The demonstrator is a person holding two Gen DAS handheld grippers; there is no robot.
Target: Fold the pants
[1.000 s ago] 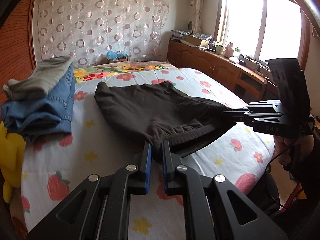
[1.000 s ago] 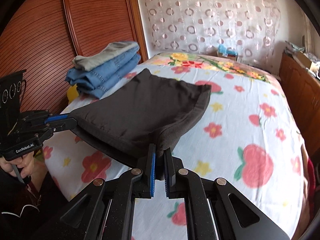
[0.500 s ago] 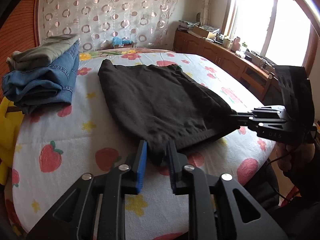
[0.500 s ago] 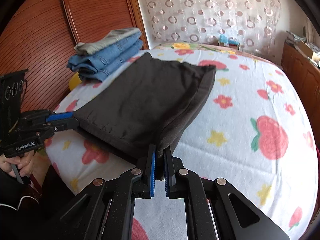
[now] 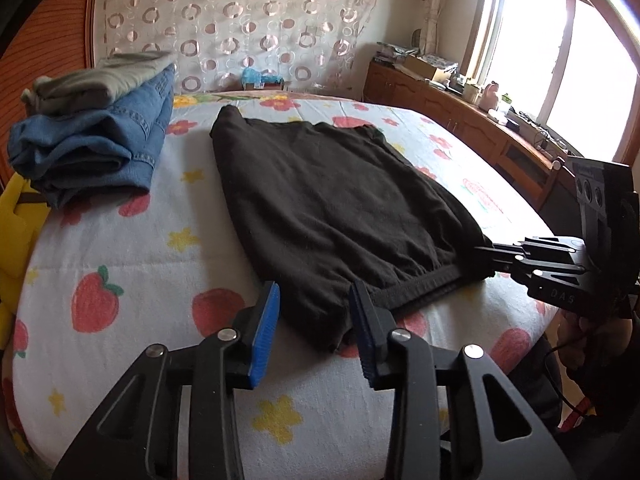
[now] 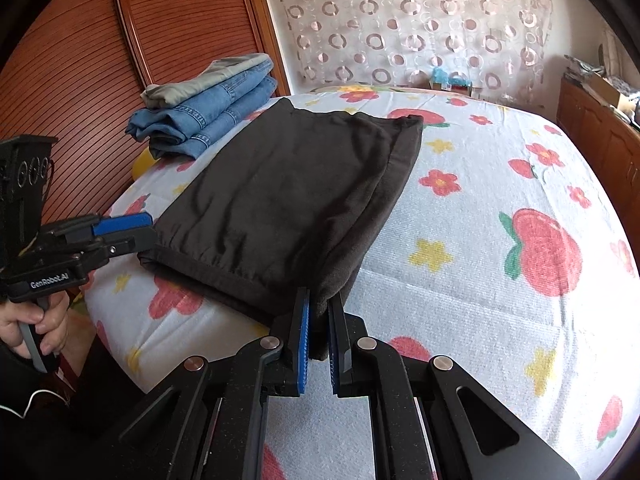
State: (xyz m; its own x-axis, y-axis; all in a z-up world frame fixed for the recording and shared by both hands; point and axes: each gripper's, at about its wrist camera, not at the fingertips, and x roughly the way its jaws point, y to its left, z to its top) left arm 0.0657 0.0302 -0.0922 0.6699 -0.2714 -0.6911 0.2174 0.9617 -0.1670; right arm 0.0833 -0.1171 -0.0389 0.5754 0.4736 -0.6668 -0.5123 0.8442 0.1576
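Observation:
Dark brown folded pants (image 5: 332, 208) lie flat on the flowered bed, also in the right wrist view (image 6: 288, 200). My left gripper (image 5: 314, 312) is open, its jaws standing apart on either side of the near left corner of the pants. It shows from the side in the right wrist view (image 6: 144, 230). My right gripper (image 6: 318, 312) is shut on the near right corner of the pants. It also shows in the left wrist view (image 5: 486, 256), at the pants' waistband edge.
A stack of folded jeans with a grey garment on top (image 5: 96, 136) lies at the bed's left side, near the wooden headboard (image 6: 80, 72). A yellow object (image 5: 16, 220) sits at the bed's left edge. A wooden sideboard (image 5: 480, 128) runs under the window.
The pants came down from being held up to lying flat on the bed. My left gripper opened and let go of its corner. My right gripper stayed shut on its corner.

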